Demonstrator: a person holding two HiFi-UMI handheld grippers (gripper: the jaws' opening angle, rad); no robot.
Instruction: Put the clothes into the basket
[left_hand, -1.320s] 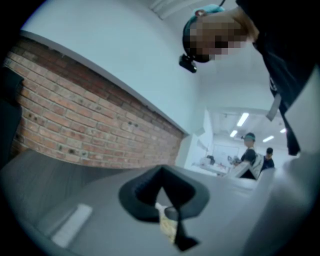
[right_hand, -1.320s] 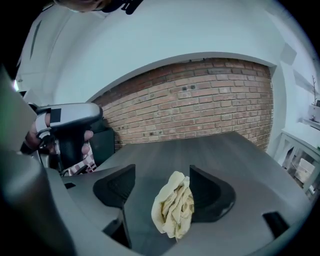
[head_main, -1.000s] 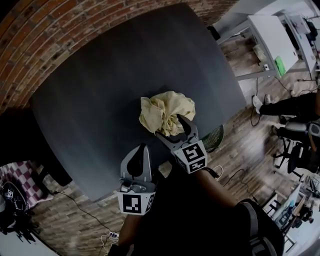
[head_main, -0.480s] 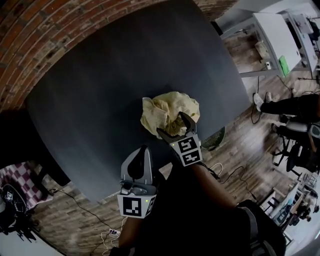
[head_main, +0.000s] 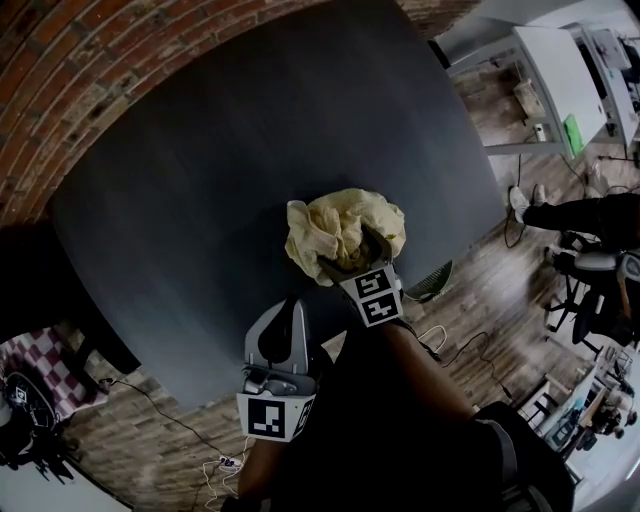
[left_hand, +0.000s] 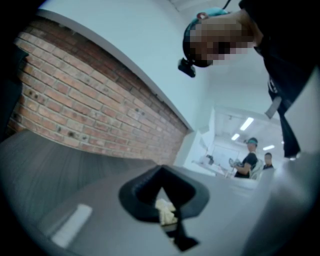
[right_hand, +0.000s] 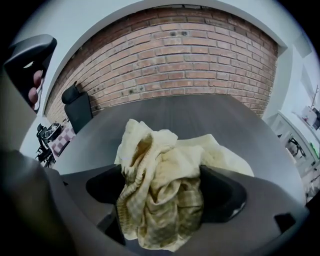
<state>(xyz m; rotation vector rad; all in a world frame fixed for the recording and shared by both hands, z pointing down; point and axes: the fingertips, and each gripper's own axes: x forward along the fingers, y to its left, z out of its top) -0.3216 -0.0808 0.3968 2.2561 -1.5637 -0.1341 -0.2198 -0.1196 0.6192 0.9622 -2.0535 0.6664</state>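
I am straddling the crumpled pale-yellow cloth (head_main: 330, 215) on the dark grey bench (head_main: 190, 190) with my right tool (head_main: 347, 250), whose spread jaws have just been opening; my left tool (head_main: 290, 306) is hovering pressed together.

Left gripper (left_hand: 161, 171), jaws meeting at the tips, over a grey table (left_hand: 45, 155); brick wall (left_hand: 85, 110) at ten o'clock, two people (left_hand: 248, 160) at three.
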